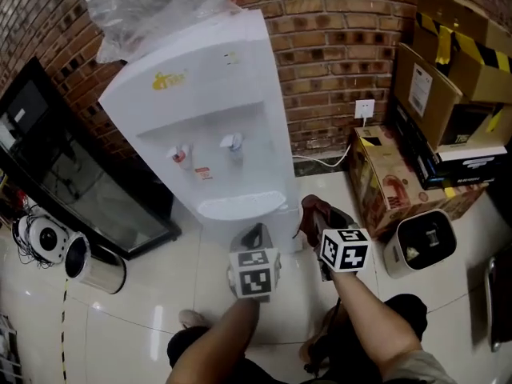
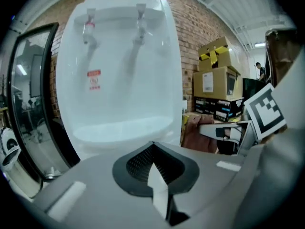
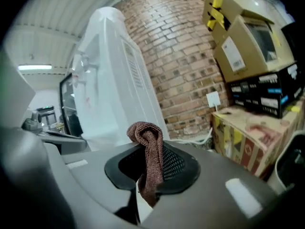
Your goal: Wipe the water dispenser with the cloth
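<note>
The white water dispenser (image 1: 216, 94) stands against the brick wall, with a red tap (image 1: 180, 154), a blue tap (image 1: 234, 142) and a drip ledge (image 1: 240, 206). A plastic-wrapped bottle (image 1: 152, 2) sits on top. My right gripper (image 1: 318, 218) is shut on a brown cloth (image 3: 150, 151), which drapes out over its tips just right of the dispenser's lower front. My left gripper (image 1: 256, 235) is beside it, in front of the drip ledge, its jaws shut with nothing between them (image 2: 152, 149). The dispenser (image 2: 119, 80) fills the left gripper view, with the cloth (image 2: 198, 132) at right.
Stacked cardboard boxes (image 1: 448, 78) and a printed carton (image 1: 392, 182) stand at right, with a white bin-like unit (image 1: 424, 242) on the floor. A wall socket (image 1: 364, 108) with a cable is behind. A black glass-fronted cabinet (image 1: 72, 182) and a metal can (image 1: 96, 266) are at left.
</note>
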